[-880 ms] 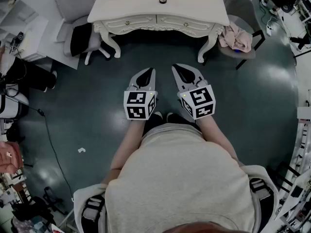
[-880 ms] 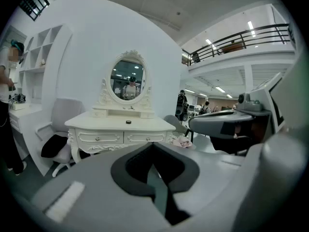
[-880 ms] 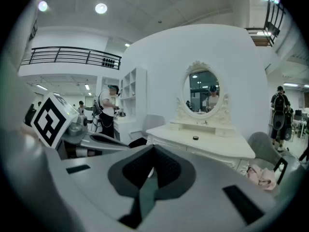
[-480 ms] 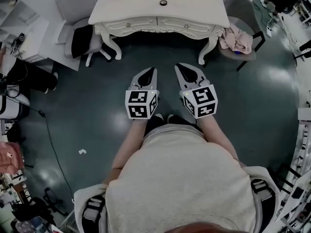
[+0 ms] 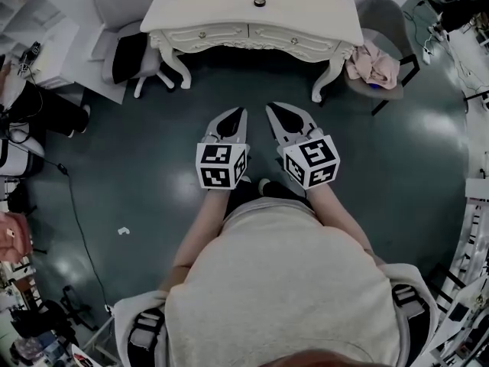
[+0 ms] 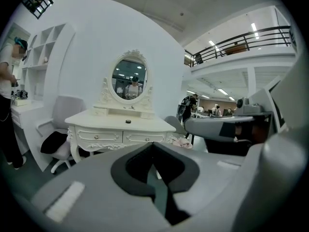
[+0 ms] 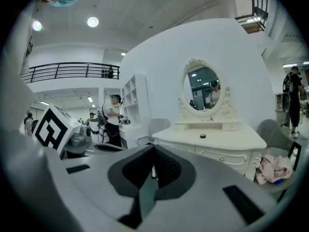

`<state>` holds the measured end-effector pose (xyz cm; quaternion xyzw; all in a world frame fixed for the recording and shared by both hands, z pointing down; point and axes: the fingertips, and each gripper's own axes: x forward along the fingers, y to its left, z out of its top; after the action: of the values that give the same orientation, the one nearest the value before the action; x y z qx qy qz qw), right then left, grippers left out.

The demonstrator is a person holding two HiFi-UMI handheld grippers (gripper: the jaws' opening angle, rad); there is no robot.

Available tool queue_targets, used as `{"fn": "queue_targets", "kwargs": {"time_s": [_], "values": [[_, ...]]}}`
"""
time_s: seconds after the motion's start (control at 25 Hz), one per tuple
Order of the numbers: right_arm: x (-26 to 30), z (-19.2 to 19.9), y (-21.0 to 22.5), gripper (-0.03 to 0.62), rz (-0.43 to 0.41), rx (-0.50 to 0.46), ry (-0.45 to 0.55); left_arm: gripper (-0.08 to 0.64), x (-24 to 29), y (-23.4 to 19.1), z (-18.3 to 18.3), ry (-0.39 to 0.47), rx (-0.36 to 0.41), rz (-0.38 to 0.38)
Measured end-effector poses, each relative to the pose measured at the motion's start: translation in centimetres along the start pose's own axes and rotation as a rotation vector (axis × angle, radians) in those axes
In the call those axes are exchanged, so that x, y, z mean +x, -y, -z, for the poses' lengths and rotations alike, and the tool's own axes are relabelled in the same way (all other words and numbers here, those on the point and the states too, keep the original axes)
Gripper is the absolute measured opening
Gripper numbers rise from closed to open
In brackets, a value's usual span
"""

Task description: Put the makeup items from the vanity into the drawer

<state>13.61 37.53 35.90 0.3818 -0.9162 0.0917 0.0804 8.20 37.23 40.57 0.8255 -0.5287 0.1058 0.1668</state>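
Observation:
The white vanity [image 5: 252,17] stands ahead across the dark floor, with two drawers, both pushed in, marked by knobs [image 5: 202,34]. One small dark round makeup item [image 5: 260,2] lies on its top, also seen as a small dark item [image 6: 128,121] in the left gripper view and as the same item [image 7: 203,136] in the right gripper view. An oval mirror [image 6: 131,79] rises behind it. My left gripper [image 5: 238,113] and right gripper [image 5: 271,108] are held side by side in front of the person, well short of the vanity. Both are shut with nothing between the jaws.
A grey chair with a black cloth [image 5: 126,56] stands left of the vanity. Another chair with a pink cloth [image 5: 372,61] stands at its right. A cable [image 5: 76,212] trails over the floor at the left. A person [image 6: 7,105] stands by white shelves at the left.

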Motion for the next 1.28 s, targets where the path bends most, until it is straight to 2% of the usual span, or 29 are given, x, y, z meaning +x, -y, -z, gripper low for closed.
{"fn": "queue_targets", "kwargs": {"time_s": [0.24,0.4,0.6,0.84,1.28], "values": [[-1.0,1.6,-0.1,0.008,-0.020,0.015,-0.019,0.009,0.1,0.4,1.3,-0.007,-0.047,-0.021],[-0.6,2.1,1.1,0.008,-0.008,0.019,-0.019,0.009,0.8,0.1,0.8,0.007,-0.042,-0.027],[1.6,2.2,3.2,0.008,0.010,0.046,-0.018,0.009,3.2,-1.1,-0.5,0.028,-0.037,0.006],[6.9,1.5,8.1,0.008,0.084,0.054,-0.014,0.009,8.6,-4.1,-2.7,0.023,0.006,0.059],[20.3,-4.4,13.8,0.008,0.136,0.074,0.045,0.009,17.2,-14.6,-10.8,0.040,0.043,0.149]]}}
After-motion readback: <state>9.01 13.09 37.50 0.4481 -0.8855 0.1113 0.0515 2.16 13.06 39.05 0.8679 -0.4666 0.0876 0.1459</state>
